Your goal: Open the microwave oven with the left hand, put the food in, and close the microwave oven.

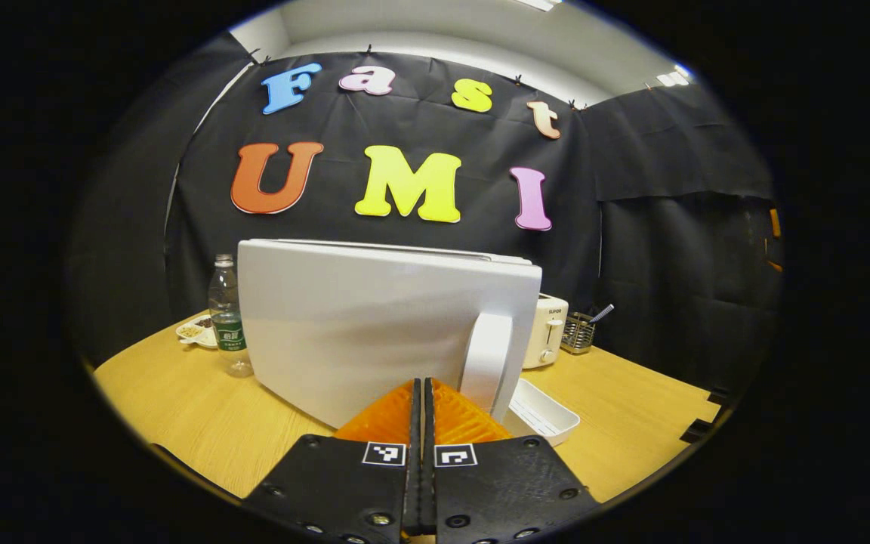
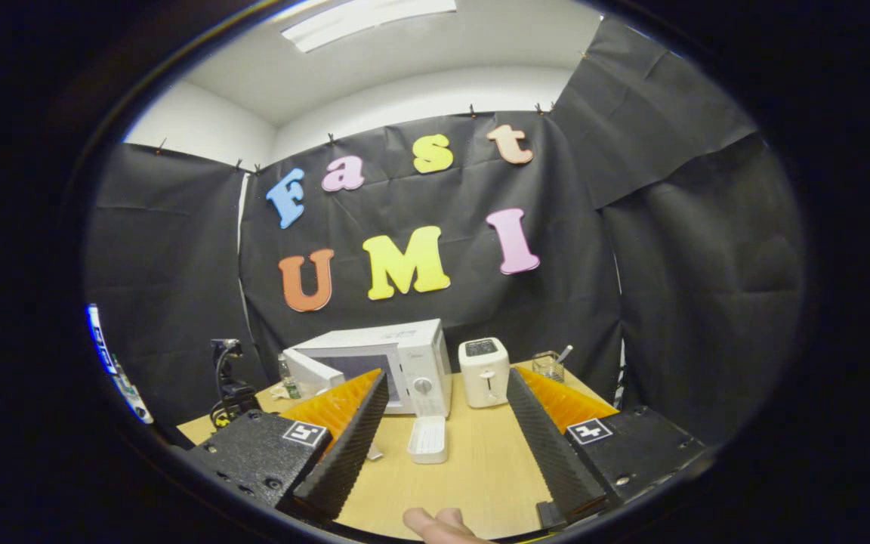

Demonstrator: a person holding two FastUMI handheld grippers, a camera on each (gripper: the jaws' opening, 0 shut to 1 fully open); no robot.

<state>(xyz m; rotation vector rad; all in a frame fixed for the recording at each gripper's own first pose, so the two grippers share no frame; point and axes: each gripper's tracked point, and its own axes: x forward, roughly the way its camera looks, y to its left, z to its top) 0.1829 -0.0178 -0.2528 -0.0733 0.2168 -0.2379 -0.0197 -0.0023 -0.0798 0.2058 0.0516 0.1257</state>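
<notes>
The white microwave oven (image 2: 397, 366) sits mid-frame in the right gripper view with its white door (image 1: 374, 325) swung partly open, so the opening step looks under way or done. The food, seemingly in the shallow white rectangular tray (image 2: 427, 440), lies on the wooden table (image 2: 480, 476) just in front of the oven (not yet loaded). The left gripper (image 1: 421, 408) has its fingers pressed together, empty, close before the door's handle (image 1: 486, 363). The right gripper (image 2: 442, 446) is spread wide, holding nothing.
</notes>
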